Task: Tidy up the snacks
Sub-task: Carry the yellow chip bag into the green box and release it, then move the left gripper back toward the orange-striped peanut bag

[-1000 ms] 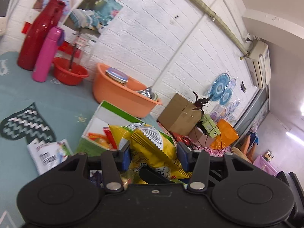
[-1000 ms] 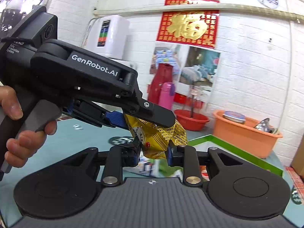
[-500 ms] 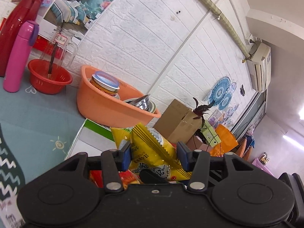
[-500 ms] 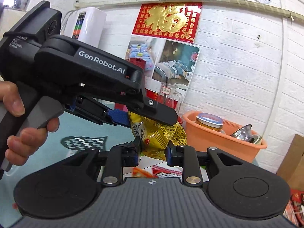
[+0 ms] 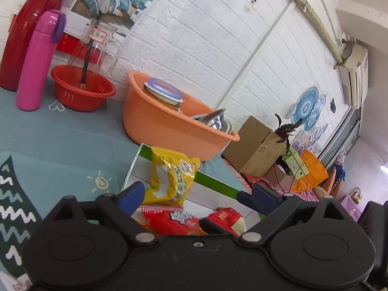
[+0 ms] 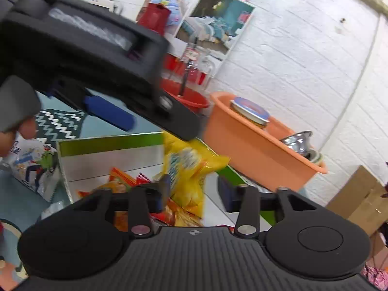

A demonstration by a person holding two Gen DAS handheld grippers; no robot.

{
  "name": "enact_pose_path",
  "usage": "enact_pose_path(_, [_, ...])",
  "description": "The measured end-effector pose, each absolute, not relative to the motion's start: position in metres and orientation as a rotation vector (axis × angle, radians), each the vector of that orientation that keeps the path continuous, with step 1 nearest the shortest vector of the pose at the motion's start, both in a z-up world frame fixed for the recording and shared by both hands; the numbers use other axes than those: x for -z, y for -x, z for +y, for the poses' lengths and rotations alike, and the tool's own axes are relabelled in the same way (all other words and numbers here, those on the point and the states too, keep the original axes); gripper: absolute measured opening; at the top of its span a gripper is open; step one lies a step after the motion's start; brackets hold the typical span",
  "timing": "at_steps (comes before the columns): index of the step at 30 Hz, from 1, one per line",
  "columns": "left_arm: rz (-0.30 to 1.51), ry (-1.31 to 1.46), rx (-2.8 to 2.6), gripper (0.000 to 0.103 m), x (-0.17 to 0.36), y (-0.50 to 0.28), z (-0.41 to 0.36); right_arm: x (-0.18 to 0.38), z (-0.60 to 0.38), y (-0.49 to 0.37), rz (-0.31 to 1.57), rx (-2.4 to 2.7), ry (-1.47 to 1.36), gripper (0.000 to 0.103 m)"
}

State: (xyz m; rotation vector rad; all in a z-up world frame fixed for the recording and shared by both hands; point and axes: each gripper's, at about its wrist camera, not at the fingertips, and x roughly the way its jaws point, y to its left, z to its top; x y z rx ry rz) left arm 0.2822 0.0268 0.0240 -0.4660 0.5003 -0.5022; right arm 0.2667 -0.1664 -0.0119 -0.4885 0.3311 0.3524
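Both grippers tilt slightly down over the green-edged box (image 5: 213,181). The left gripper (image 5: 196,195) and right gripper (image 6: 191,194) have just sprung wide, gripping nothing. The crinkly yellow snack bag (image 5: 172,179) stands loose inside the box, above glossy red packets (image 5: 169,220). Beyond the box sits a smooth orange plastic basin (image 5: 165,128).

Both tools (image 5: 196,194) (image 6: 191,189): black bodies, blue pads (image 5: 131,196), silver screws; lettering prob. blurred.
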Motion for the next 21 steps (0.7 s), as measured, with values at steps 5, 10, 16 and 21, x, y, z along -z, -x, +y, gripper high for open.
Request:
enact_pose_path(5, [0.490, 0.478, 0.482, 0.103, -0.041, -0.258, 0.033, -0.006, -0.183, -0.242, 0.355, -0.395, 0.366, 0.102])
enact_pose_path(10, [0.471, 0.473, 0.457, 0.103, -0.063, -0.213, 0.032, -0.030, -0.204, -0.196, 0.274, -0.427, 0.278, 0.103])
enact_pose_path(16, [0.460, 0.424, 0.433, 0.103, -0.074, -0.150, 0.027, -0.051, -0.232, -0.144, 0.180, -0.495, 0.126, 0.103])
enact_pose_path(21, [0.465, 0.453, 0.457, 0.103, -0.060, -0.106, 0.031, -0.052, -0.252, -0.098, 0.161, -0.507, 0.065, 0.103])
